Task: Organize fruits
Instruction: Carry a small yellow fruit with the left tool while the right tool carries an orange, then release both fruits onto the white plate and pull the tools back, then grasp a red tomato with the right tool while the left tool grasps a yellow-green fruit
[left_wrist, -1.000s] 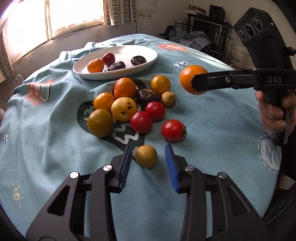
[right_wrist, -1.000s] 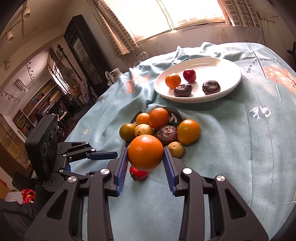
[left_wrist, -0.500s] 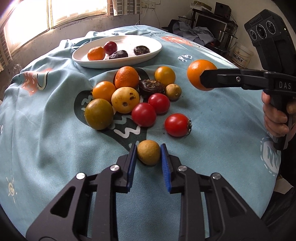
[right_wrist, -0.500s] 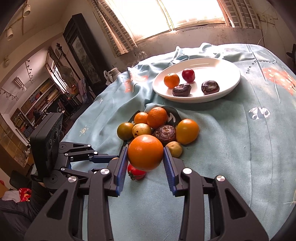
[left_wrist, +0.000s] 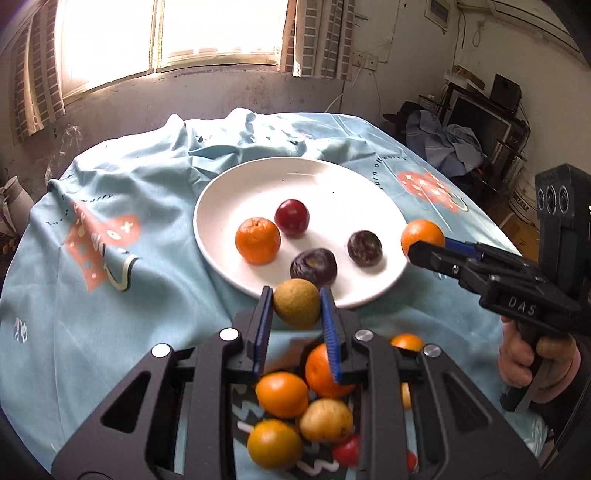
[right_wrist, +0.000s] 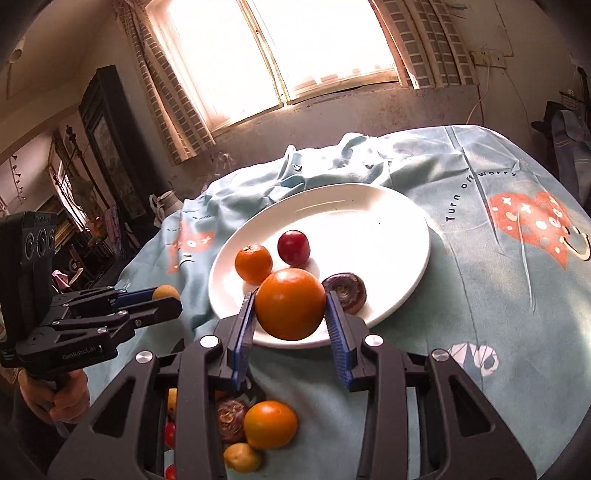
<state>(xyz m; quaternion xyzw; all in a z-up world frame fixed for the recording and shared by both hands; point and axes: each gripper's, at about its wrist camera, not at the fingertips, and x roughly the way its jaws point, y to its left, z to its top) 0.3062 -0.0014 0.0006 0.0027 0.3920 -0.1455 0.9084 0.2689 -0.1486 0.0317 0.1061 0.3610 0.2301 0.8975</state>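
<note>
My left gripper (left_wrist: 297, 310) is shut on a small yellow-brown fruit (left_wrist: 297, 308), held in the air at the near rim of the white plate (left_wrist: 229, 192). My right gripper (right_wrist: 290, 312) is shut on a large orange (right_wrist: 290, 302) over the plate's (right_wrist: 388, 221) near edge. On the plate lie a tangerine (left_wrist: 257, 240), a red plum (left_wrist: 291, 217) and two dark wrinkled fruits (left_wrist: 313, 267) (left_wrist: 364, 248). The right gripper shows in the left wrist view (left_wrist: 424, 242), the left one in the right wrist view (right_wrist: 166, 297).
A heap of loose fruit (left_wrist: 282, 395) lies on the light blue tablecloth (left_wrist: 147, 280) under my grippers: oranges, yellow fruits, red tomatoes (left_wrist: 347, 454), a dark fruit (right_wrist: 231, 419). The cloth is bunched behind the plate. A wall with a window stands beyond; furniture to the sides.
My left gripper shut on the small yellow-brown fruit, lifted it off the cloth and carried it to the plate. The right gripper moved forward with its orange to the plate's edge.
</note>
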